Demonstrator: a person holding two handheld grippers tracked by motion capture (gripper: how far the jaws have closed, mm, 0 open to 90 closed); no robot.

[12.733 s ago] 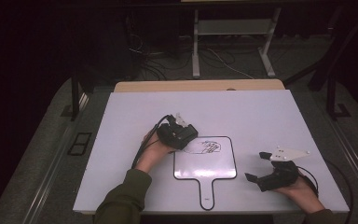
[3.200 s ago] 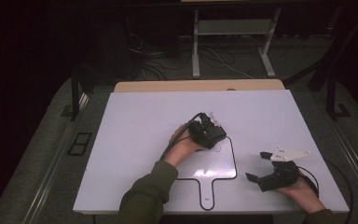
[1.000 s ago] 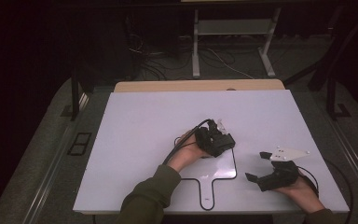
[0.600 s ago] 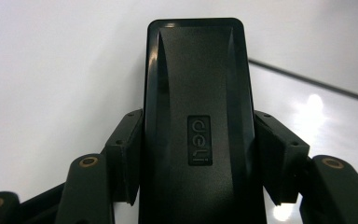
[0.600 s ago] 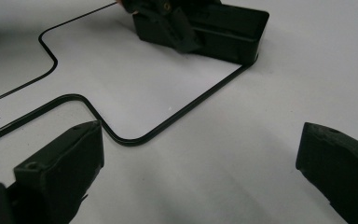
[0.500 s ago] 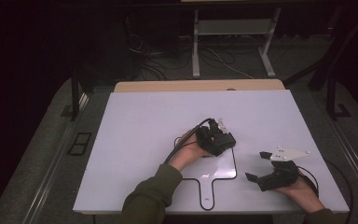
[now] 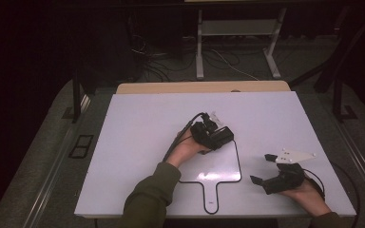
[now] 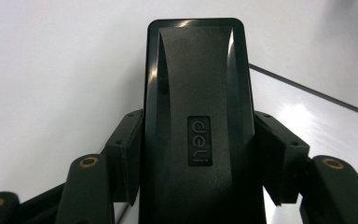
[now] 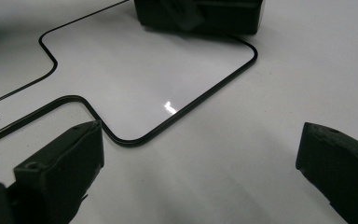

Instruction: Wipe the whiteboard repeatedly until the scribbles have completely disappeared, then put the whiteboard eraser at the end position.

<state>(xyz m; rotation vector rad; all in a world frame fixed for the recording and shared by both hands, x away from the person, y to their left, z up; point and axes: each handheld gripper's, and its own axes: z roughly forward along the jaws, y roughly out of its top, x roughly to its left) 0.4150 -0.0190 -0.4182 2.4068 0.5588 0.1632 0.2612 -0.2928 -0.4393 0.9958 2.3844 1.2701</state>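
A black "deli" whiteboard eraser [image 8: 198,116] sits clamped between my left gripper's [image 8: 198,156] pads [image 8: 126,154], face down on the table. In the high view this left gripper [image 7: 218,137] holds the eraser [image 7: 224,135] at the far right corner of a small white handled board [image 7: 218,166] with a black rim. The board's surface [image 9: 154,79] looks blank, and the eraser [image 9: 200,14] rests on its far edge. My right gripper [image 7: 262,168] rests on the table right of the board, jaws wide apart. Nothing is between the right gripper's [image 9: 200,158] jaws.
The white tabletop [image 7: 138,128] extends left of and beyond the board. A wooden strip [image 7: 199,87] runs along its far edge. Beyond it are a dark floor, cables and a metal stand [image 7: 237,28]. The board's handle [image 7: 211,194] points to the near edge.
The left gripper with the eraser has travelled rightward along the board's far part, and the scribble seen there at first is gone. In the last half second it shifted slightly farther away. The right gripper has not moved.
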